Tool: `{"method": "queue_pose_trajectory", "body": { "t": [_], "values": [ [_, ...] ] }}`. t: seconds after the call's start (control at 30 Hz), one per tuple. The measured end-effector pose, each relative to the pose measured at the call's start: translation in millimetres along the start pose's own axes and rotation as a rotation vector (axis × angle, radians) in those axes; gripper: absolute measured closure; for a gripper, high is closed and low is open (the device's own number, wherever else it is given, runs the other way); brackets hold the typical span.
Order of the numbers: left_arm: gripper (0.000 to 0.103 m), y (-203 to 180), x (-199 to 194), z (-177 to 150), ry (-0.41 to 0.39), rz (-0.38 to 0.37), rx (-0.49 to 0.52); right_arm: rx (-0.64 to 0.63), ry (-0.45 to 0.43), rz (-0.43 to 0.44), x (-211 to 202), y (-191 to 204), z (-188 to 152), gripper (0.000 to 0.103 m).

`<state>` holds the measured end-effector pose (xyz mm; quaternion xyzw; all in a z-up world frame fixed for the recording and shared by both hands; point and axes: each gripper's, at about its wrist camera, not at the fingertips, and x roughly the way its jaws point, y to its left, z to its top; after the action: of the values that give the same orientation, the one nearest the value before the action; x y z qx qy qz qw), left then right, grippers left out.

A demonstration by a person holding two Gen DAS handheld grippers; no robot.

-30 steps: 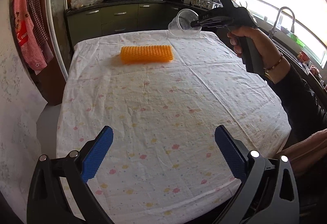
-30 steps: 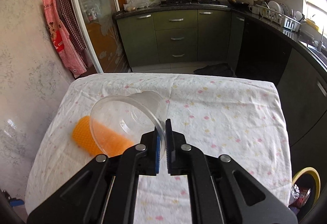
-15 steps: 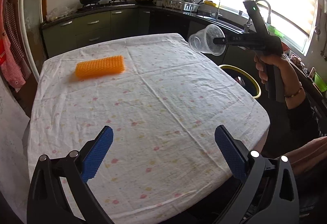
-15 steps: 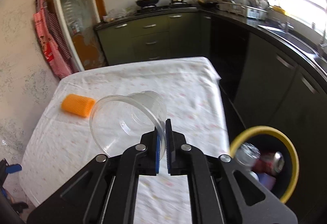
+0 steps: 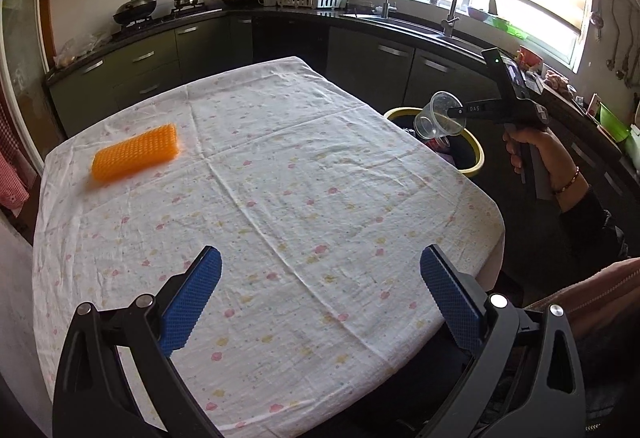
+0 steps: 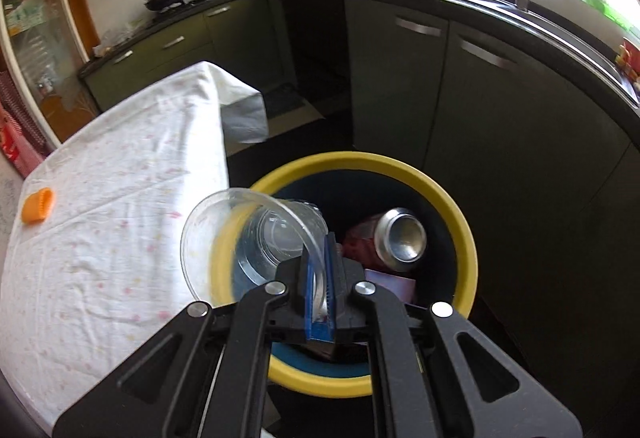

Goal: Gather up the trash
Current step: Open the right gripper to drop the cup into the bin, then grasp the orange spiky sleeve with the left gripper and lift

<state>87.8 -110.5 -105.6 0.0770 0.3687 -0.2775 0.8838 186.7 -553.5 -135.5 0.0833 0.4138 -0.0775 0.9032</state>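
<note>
My right gripper (image 6: 319, 258) is shut on the rim of a clear plastic cup (image 6: 256, 238) and holds it on its side over a yellow-rimmed trash bin (image 6: 460, 214). The bin holds a red drink can (image 6: 394, 240) and other trash. In the left wrist view the cup (image 5: 438, 114) and right gripper (image 5: 454, 113) hang over the bin (image 5: 474, 146) past the table's right edge. My left gripper (image 5: 320, 290) is open and empty above the near table edge. An orange ribbed block (image 5: 134, 151) lies at the table's far left.
The table (image 5: 280, 198) has a white flowered cloth. Dark kitchen cabinets (image 6: 460, 78) and a counter with sink (image 5: 452, 32) run behind the bin. A stove with a pot (image 5: 134, 8) is at the back. A red checked cloth (image 5: 10, 174) hangs at left.
My right gripper has carried the cup from above the table rightwards and down, to over the bin. The left gripper's view has swung right; its jaws stay open.
</note>
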Motion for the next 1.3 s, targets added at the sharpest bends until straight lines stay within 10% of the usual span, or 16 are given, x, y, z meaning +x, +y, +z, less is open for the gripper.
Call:
{"method": "queue_pose_trajectory", "body": {
  "t": [0.1,0.73,1.3],
  "values": [
    [0.005,4.1,1.2,-0.6,0.005,0.004,-0.007,0.022,-0.001,-0.043,8.4,-9.2,-2.5,0.074],
    [0.005,68.3,13.8,29.2,-0.041,-0.085,0.179,-0.009,-0.091,0.122,-43.7,43.6,-6.0,0.063],
    [0.005,228.2,137.4,110.9,0.163,-0.042,0.473,0.004,0.036,0.184,-9.6,91.7,3.6,0.056]
  ]
}}
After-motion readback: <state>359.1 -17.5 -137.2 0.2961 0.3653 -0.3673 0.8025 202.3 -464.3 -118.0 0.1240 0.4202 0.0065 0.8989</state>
